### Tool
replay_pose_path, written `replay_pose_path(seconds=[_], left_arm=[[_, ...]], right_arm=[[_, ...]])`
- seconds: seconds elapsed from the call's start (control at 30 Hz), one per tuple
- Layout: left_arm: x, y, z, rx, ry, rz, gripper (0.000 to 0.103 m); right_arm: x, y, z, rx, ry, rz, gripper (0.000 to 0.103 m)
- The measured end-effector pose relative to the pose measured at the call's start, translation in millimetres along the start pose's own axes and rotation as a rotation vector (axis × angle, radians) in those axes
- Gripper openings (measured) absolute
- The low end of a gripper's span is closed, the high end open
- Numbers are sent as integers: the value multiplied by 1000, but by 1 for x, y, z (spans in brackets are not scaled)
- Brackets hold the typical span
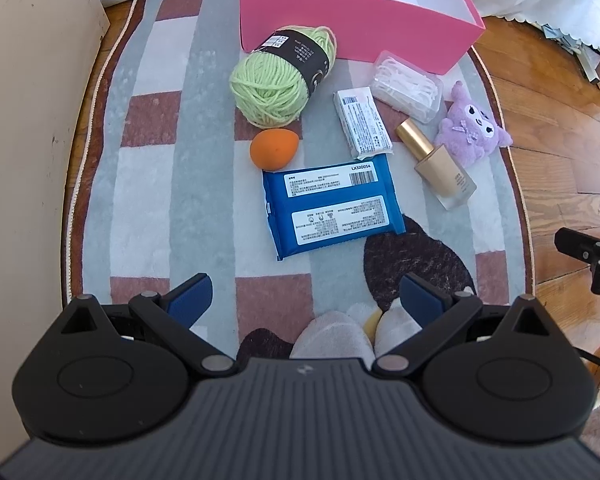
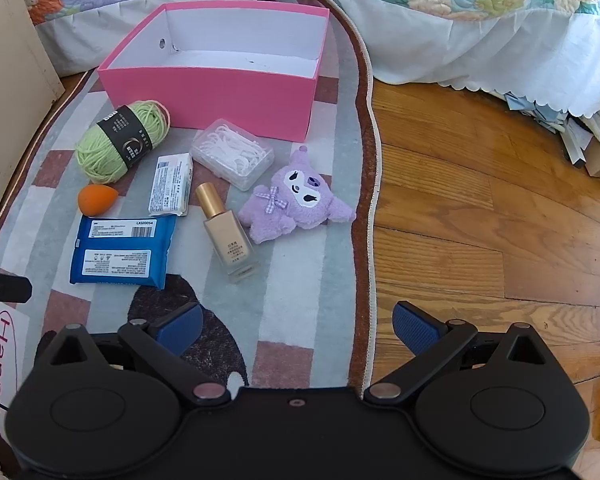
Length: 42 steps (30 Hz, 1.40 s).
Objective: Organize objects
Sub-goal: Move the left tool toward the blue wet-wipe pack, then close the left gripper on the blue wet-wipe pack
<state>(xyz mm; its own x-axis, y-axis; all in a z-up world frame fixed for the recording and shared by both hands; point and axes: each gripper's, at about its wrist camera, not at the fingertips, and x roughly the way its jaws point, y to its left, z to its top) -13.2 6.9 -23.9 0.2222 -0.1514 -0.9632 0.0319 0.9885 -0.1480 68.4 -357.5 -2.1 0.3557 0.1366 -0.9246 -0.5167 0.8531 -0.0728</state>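
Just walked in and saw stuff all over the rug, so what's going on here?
A person holds a gripper in each hand above the rug, and both the left gripper and right gripper are open and empty. Nothing has been picked up. The pink box sits empty, and in front of it lie a green yarn ball, orange sponge, blue wipes pack, white packet, floss pick case, foundation bottle and purple plush.
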Motion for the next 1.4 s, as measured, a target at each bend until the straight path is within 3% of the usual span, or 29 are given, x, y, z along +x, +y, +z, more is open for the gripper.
replay_pose_path(seconds=[0.33,0.47,0.6,0.73,0.9,1.0,1.07,1.17,1.3,1.4], left_arm=[[1,1,0,-2,0,3,102],[-10,4,4,25,-44,39,102],[-22,15,13,35,-68,17,102],[-17,29,24,16,-100,19,102],[16,44,33,-51,-113,-20,102],[37,38,37,-6,-105,1,102],[52,36,40,3,-94,-32,100],[68,36,43,-13,-99,-73,100],[81,33,41,1,-117,-64,100],[91,42,39,-42,-112,-90,95]], right_arm=[[1,-1,1,-1,-2,13,102],[-13,3,3,-40,-80,149,102],[-21,16,6,-93,-190,308,102],[-3,39,10,-172,-256,372,102],[44,54,16,-121,-233,423,102],[72,66,16,-124,-175,460,102],[86,72,14,-125,-152,470,102],[103,79,11,-132,-127,478,102],[116,85,9,-145,-115,468,99],[125,82,8,-101,-103,450,97]])
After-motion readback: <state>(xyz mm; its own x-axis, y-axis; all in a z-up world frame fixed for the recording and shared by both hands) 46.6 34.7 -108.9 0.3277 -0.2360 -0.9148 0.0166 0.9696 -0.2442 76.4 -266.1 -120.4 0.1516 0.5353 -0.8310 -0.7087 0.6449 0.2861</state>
